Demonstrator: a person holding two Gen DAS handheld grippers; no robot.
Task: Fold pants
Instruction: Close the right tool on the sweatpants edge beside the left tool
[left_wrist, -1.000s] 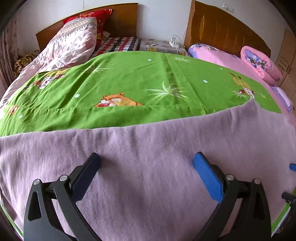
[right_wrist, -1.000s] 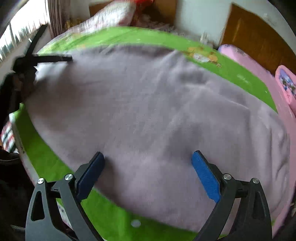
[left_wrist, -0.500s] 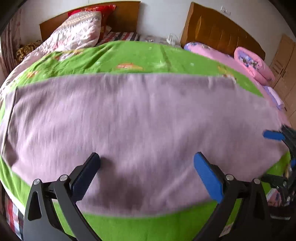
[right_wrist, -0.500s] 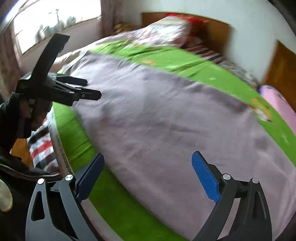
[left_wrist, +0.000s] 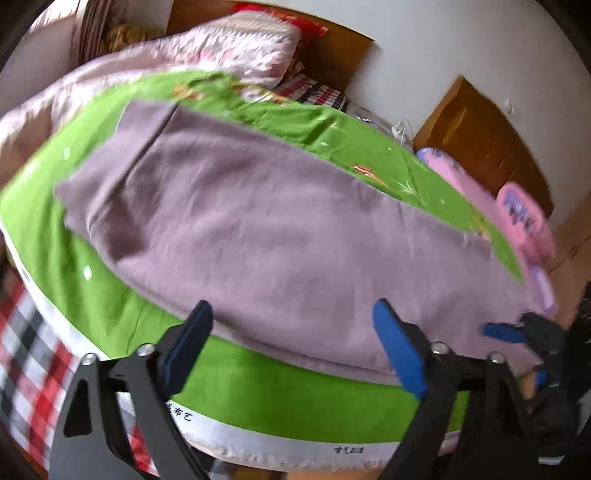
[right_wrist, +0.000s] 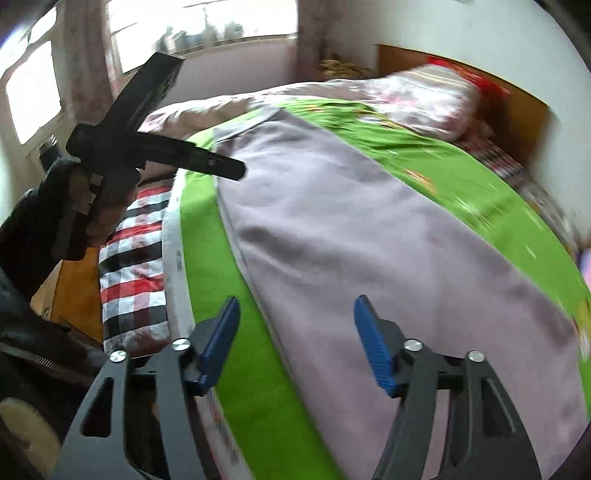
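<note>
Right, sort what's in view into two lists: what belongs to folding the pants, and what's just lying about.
Belongs to the job:
- mauve pants, spread flat
- green sheet under them
- left gripper, jaws closing, nothing between them
- right gripper, jaws closing, nothing between them

Just lying about:
- floral quilt
- checked sheet
- pink bedding
- wooden headboard

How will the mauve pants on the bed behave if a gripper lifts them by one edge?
The mauve pants look floppy: they lie flat on the green sheet and follow its curve, so a lifted edge would probably drape and sag. The weave looks matte, so slipping seems unlikely. They will likely drag and bunch rather than slide as one piece.
</note>
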